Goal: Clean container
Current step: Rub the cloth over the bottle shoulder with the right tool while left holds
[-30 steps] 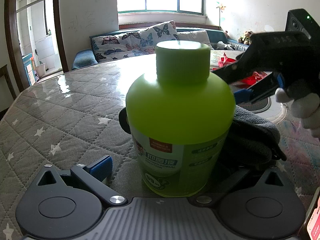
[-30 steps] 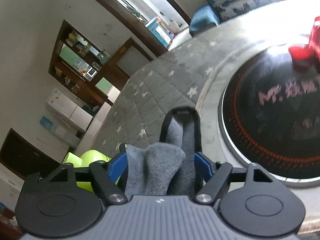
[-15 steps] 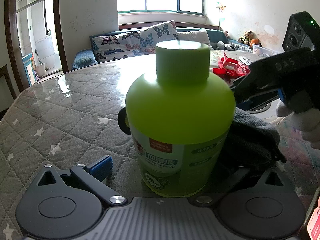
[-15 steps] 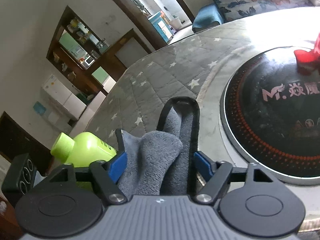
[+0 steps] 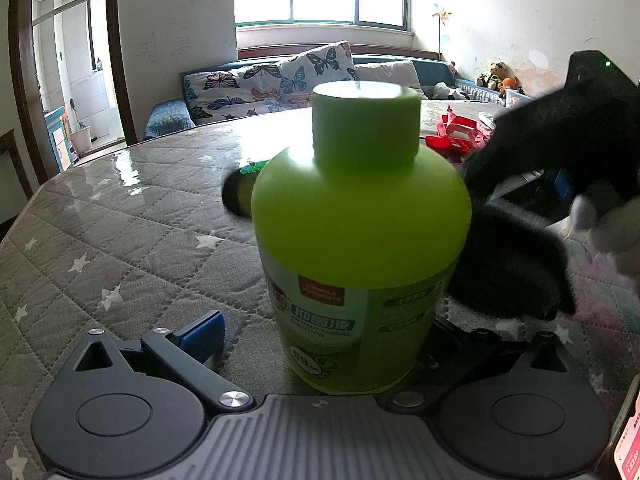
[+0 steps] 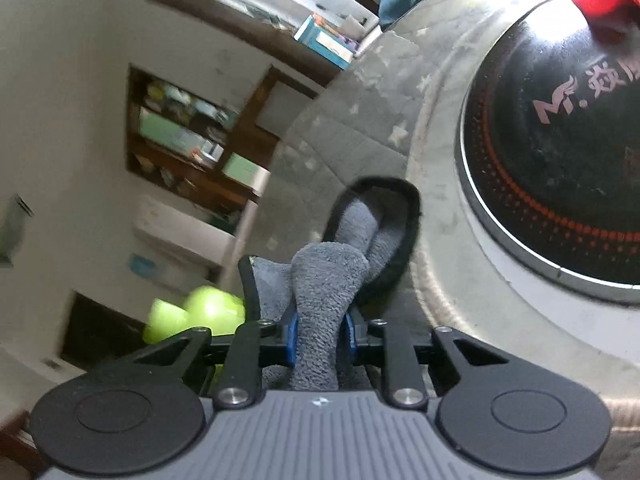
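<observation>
A lime-green bottle (image 5: 360, 216) with its cap on stands upright on the quilted table, between the fingers of my left gripper (image 5: 328, 332). That gripper is open: its blue left pad (image 5: 204, 332) stays clear of the bottle, and the right finger is hidden behind it. In the right wrist view my right gripper (image 6: 320, 336) is closing, its blue pads pressing a bunched grey cloth (image 6: 324, 280) with a black hem. From the left wrist view the cloth (image 5: 504, 264) lies just right of the bottle, under the blurred right gripper (image 5: 560, 152). The bottle (image 6: 200, 312) shows left of the cloth.
A grey star-patterned quilted cover (image 5: 120, 220) lies over the round table. A black induction cooktop (image 6: 560, 140) is set in the table to the right of the cloth, with red packaging (image 6: 608, 0) beyond it. A gloved hand (image 5: 608, 224) holds the right gripper. A sofa (image 5: 280, 80) stands behind.
My right gripper's jaws went from wide apart to pinched on the grey cloth, and the gripper rolled and sank a little. The left gripper and the bottle kept still.
</observation>
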A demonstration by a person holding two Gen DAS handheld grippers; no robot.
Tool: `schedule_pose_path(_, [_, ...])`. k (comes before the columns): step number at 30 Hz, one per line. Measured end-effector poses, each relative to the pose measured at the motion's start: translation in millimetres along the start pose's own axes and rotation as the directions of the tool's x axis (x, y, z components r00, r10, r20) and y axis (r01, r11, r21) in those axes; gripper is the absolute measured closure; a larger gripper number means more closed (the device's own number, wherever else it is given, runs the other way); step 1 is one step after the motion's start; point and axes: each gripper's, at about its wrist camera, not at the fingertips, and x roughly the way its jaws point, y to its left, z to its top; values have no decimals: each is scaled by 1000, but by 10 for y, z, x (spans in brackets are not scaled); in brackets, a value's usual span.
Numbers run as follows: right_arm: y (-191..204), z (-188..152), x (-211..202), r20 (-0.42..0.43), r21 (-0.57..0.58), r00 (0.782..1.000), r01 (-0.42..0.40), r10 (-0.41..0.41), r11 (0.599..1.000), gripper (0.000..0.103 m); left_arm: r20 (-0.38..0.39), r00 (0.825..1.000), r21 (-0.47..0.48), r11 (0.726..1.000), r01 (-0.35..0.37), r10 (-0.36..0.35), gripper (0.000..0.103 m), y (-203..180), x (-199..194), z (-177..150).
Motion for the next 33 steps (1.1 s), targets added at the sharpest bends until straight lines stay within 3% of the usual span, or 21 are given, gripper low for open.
schedule_pose_path(5, [165, 82, -140, 49, -5, 992, -120, 120, 993, 83, 0, 1000, 0, 1000, 0, 0, 0, -8, 4, 18])
schedule_pose_path(8, [306, 132, -83, 47, -55, 991, -122, 125, 991, 83, 0, 1000, 0, 1000, 0, 0, 0, 7, 24, 33])
schedule_pose_path(18, [153, 66, 207, 0, -71, 1000, 15, -15, 997, 83, 0, 1000, -1, 1000, 0, 0, 0, 50, 56, 28])
schedule_pose_path(25, [167, -81, 233, -21, -172, 989, 138, -144, 975, 83, 0, 1000, -1, 1000, 0, 0, 0, 64, 64, 24])
schedule_pose_path(33, [333, -134, 8, 5, -196, 994, 112, -113, 974, 83, 0, 1000, -1, 1000, 0, 0, 0, 63, 58, 26])
